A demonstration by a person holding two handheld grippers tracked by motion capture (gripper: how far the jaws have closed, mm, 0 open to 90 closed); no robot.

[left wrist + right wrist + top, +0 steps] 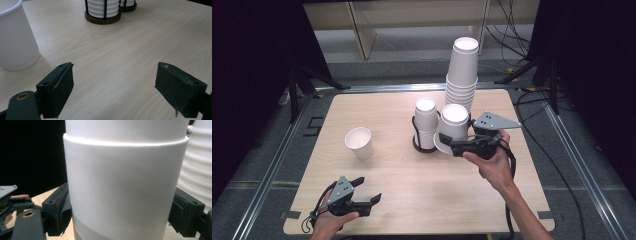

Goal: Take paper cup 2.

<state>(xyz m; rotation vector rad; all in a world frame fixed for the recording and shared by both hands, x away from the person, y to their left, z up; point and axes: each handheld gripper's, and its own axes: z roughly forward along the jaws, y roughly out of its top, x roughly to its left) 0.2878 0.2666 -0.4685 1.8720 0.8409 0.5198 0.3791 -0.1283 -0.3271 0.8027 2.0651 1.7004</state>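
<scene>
My right tongs (451, 146) clamp an upturned paper cup (452, 127) beside the cup holder (424, 145); my left tongs (366, 190) rest wide and empty on the bench (437, 195).

Bright overhead light, dark surroundings, soft shadows; the close-up white cup (122, 182) looks perhaps slightly soft.

The paper cup (125, 195) between the right gripper (457, 146)'s matt black pads looks smooth and faintly satin. Beyond the left gripper (115, 87)'s worn, rubbery pads (61, 90), the table (120, 50) is pale matt wood grain, and the cup holder's base (103, 20) is dark glossy wood.
</scene>
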